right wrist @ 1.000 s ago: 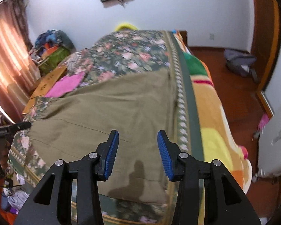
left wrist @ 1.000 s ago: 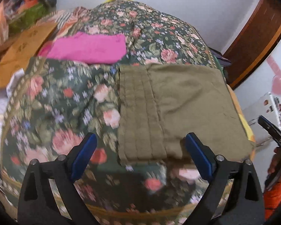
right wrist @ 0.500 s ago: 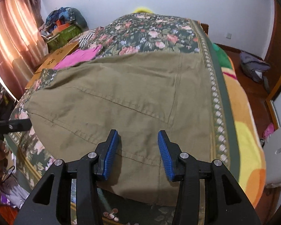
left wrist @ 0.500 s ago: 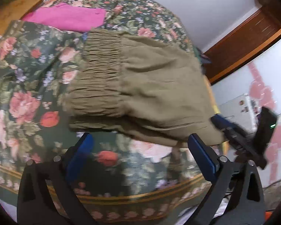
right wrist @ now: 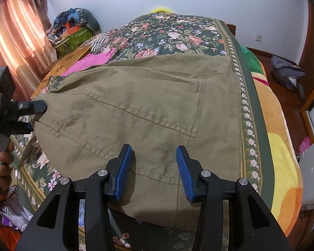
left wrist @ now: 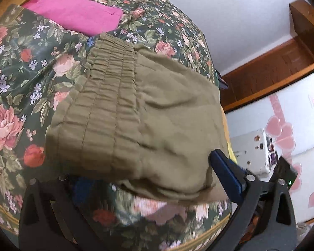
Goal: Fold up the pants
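Observation:
Folded olive-green pants (left wrist: pixel 140 121) lie on the floral bedspread (left wrist: pixel 21 67), elastic waistband to the left in the left wrist view. My left gripper (left wrist: pixel 150 179) is open; its jaws straddle the near edge of the pants, and the left blue pad is hidden under the cloth. In the right wrist view the pants (right wrist: pixel 148 108) spread across the bed. My right gripper (right wrist: pixel 155 171) is open, with its blue pads over the near edge of the cloth. The left gripper shows at that view's left edge (right wrist: pixel 29 108), touching the pants' corner.
A folded pink garment (left wrist: pixel 77 14) lies on the bed behind the pants. A cardboard box (right wrist: pixel 67 67) and a clothes pile (right wrist: pixel 75 27) sit at the far left. The orange blanket edge (right wrist: pixel 278 125) drops to the wooden floor with a grey bag (right wrist: pixel 286 73).
Both grippers have moved closer to the pants. The left gripper's jaws now reach around the near edge, which has lifted and bunched. The right gripper's pads now sit over the cloth.

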Demonstrator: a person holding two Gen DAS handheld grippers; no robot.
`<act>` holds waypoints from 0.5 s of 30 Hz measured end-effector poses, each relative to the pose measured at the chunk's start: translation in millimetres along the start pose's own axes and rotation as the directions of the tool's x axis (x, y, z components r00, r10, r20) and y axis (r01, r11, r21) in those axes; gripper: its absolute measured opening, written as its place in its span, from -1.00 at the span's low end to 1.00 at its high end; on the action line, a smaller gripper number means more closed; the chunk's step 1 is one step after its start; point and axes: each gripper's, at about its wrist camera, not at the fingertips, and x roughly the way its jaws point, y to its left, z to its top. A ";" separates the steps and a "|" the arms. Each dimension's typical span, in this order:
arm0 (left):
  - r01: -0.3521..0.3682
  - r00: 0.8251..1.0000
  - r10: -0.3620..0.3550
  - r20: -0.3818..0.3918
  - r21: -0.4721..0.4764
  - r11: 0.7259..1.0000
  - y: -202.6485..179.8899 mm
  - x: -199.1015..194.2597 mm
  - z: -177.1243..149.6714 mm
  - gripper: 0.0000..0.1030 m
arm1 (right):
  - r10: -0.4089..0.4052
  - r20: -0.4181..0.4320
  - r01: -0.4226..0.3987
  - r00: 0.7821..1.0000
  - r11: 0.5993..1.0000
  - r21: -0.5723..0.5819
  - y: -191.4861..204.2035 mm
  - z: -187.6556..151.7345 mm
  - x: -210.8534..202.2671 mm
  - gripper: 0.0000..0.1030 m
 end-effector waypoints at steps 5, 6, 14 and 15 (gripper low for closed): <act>-0.035 0.999 0.034 0.030 0.022 0.999 -3.0 8.2 11.8 0.90 | 0.007 0.001 -0.007 1.000 1.000 0.005 -1.4 -0.2 0.5 -0.20; -0.063 0.997 0.061 0.042 0.033 0.997 -4.8 9.6 13.3 0.83 | 0.008 0.002 -0.008 1.000 1.000 0.008 -2.0 -0.2 0.6 -0.20; -0.187 0.980 0.174 0.098 0.146 0.971 -15.1 11.1 13.9 -0.12 | 0.010 -0.005 -0.010 1.000 1.000 0.027 -8.3 0.6 0.4 -0.01; -0.196 0.978 0.181 0.108 0.159 0.968 -16.6 10.2 13.3 -0.14 | 0.014 -0.007 -0.014 1.000 0.999 0.032 -9.2 1.1 0.3 0.00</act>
